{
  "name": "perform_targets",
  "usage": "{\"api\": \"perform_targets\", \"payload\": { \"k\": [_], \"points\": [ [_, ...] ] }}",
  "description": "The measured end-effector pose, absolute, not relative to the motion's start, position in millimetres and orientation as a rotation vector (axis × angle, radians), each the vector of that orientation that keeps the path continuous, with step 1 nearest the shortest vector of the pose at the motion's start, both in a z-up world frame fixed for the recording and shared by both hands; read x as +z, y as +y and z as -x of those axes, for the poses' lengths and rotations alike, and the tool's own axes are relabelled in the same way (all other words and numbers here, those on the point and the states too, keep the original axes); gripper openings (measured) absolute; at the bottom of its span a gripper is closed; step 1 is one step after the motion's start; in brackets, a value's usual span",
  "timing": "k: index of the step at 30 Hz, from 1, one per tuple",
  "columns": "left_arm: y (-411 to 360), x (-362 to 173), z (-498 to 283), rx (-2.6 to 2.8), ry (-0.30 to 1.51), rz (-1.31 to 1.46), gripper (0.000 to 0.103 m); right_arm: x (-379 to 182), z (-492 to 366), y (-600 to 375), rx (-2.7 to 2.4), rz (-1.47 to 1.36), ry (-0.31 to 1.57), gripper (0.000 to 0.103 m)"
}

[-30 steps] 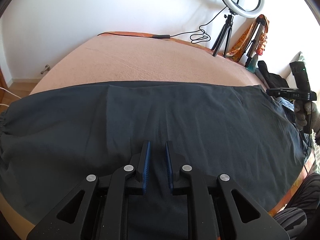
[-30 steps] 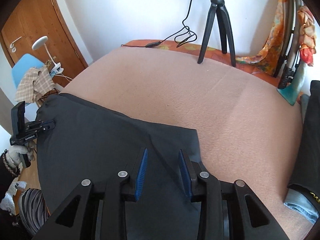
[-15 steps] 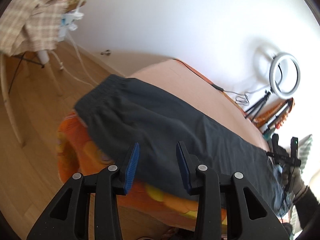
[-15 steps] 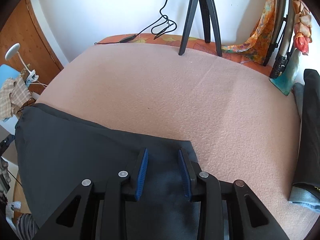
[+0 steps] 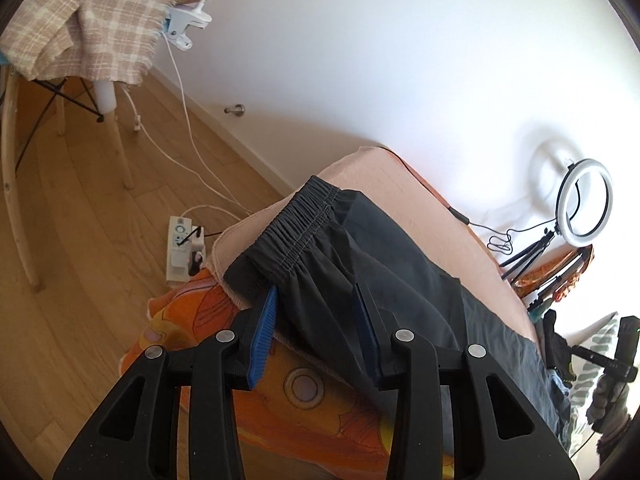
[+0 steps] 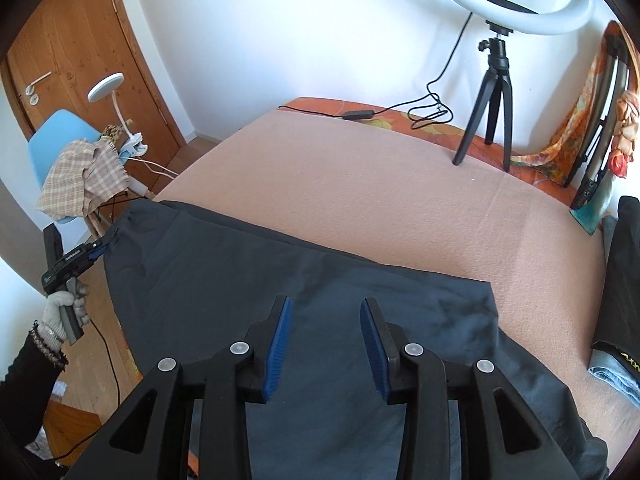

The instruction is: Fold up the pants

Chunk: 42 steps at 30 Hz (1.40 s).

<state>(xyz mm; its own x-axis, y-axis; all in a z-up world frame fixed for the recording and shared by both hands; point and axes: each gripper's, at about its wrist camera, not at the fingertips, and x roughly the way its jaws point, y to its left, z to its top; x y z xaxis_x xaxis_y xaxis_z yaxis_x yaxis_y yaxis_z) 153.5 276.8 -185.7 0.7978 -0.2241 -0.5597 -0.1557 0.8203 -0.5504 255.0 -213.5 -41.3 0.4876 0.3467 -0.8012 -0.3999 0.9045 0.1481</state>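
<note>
Dark grey pants [image 5: 360,264] lie lengthwise along the near edge of a bed with a pink blanket [image 6: 360,184]. The elastic waistband [image 5: 296,224] is at the bed's left end. My left gripper [image 5: 316,304] is open, its blue pads on either side of the waist corner at the near edge. The pants also show in the right wrist view [image 6: 280,280]. My right gripper [image 6: 326,312] is open and empty just above the leg end, near the hem corner [image 6: 486,292]. The left gripper also shows in the right wrist view [image 6: 94,254], at the waistband.
A ring light on a tripod [image 6: 496,92] stands at the bed's far side with its cable [image 6: 424,108]. Dark clothes [image 6: 624,280] lie at the right. A chair with a plaid cloth [image 5: 80,24] and a power strip [image 5: 182,248] are on the wood floor left of the bed.
My left gripper swung from the pants' middle to the waistband end and opened wider, closing in on the waist corner. My right gripper opened wider and stayed over the leg end.
</note>
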Motion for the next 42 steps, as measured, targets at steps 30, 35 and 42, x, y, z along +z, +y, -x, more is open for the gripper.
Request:
{"api": "perform_targets", "payload": {
  "k": [30, 35, 42],
  "points": [
    [299, -189, -161, -0.051, 0.676, 0.562, 0.048, -24, -225, -132, 0.51, 0.165, 0.986, 0.045],
    [294, -189, -158, -0.033, 0.679, 0.545, 0.055, -28, -223, -126, 0.519, 0.174, 0.99, 0.045],
    [291, -181, -158, -0.076, 0.64, 0.607, 0.054, -32, -223, -121, 0.532, 0.182, 0.99, 0.045]
  ]
}}
